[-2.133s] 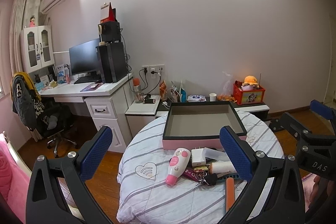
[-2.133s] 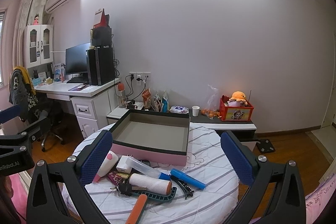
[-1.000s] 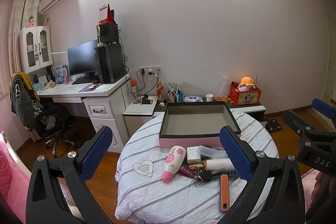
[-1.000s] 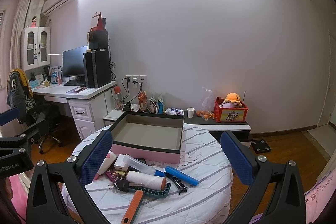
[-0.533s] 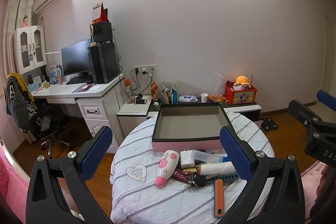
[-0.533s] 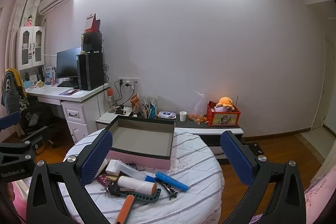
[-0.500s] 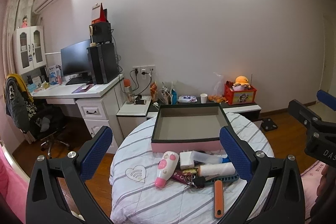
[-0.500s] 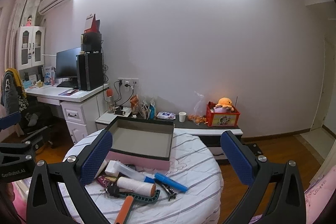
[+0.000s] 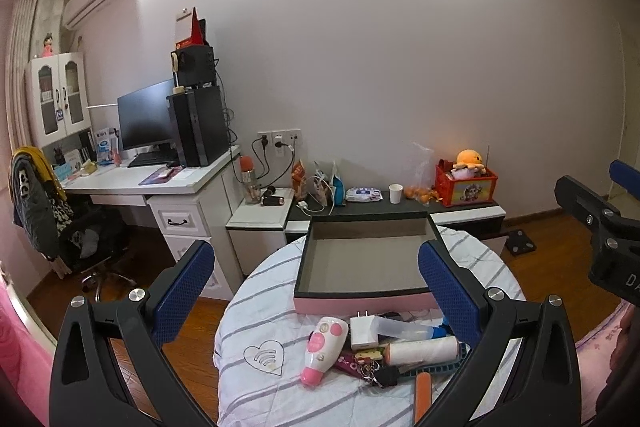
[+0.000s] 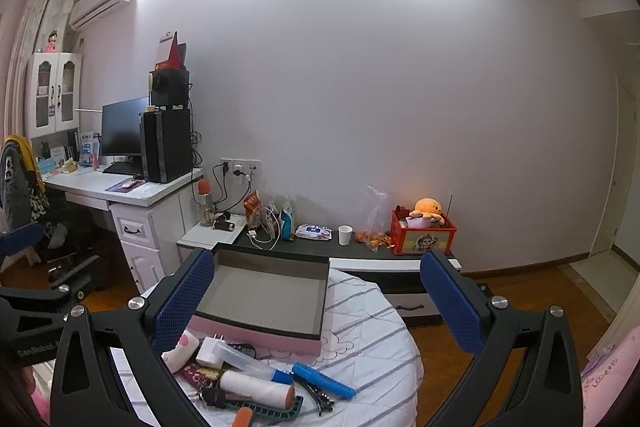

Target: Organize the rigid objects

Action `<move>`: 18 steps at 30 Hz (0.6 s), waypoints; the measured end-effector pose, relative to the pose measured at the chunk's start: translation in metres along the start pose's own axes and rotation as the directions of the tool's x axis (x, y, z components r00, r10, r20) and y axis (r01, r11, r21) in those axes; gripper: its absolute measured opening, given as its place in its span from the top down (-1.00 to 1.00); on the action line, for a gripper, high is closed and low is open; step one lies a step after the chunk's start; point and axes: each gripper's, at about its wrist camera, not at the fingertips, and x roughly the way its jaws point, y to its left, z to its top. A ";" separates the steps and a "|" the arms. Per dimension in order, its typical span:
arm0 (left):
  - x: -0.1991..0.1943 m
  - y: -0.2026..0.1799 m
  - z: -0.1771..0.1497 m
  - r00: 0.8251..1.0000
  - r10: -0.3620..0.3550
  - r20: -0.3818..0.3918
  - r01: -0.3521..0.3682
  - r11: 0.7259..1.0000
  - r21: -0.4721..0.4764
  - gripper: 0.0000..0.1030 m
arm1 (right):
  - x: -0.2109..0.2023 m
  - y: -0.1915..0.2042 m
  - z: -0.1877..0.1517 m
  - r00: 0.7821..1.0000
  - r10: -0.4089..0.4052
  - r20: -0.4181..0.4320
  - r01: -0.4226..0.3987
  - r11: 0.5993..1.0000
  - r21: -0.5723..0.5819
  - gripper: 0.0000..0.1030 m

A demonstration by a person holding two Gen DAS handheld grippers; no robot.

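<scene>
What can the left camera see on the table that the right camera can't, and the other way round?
Only the left camera shows the heart patch on the tablecloth and the whole pink-and-white gadget. Only the right camera shows the blue tube and black clip. Both show the empty tray, the white charger and the white roll.

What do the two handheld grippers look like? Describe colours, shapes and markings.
Both match. The left gripper has matte black triangular arms with cut-out windows, silver round bolts at the joints, and flat fingers faced with dimpled blue pads. The right gripper is built the same; its black body shows white letters "DA" in the left view. The left body reads "GenRobot" in the right view.
</scene>
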 end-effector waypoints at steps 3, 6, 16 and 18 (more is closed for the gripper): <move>0.005 0.003 0.003 1.000 0.008 -0.003 -0.008 1.000 -0.007 -1.00 | 0.005 0.000 0.002 1.000 -0.002 -0.002 0.002 1.000 0.003 -1.00; 0.008 0.004 0.004 1.000 0.008 -0.006 -0.008 1.000 -0.008 -1.00 | 0.010 0.000 0.003 1.000 0.000 -0.009 0.000 1.000 0.001 -1.00; 0.015 0.009 0.002 1.000 0.023 -0.019 -0.023 1.000 -0.014 -1.00 | 0.017 0.009 0.008 1.000 0.019 -0.010 -0.019 1.000 -0.010 -1.00; 0.016 0.010 0.002 0.999 0.027 -0.022 -0.027 1.000 -0.015 -1.00 | 0.017 0.009 0.007 1.000 0.024 -0.010 -0.024 1.000 -0.013 -1.00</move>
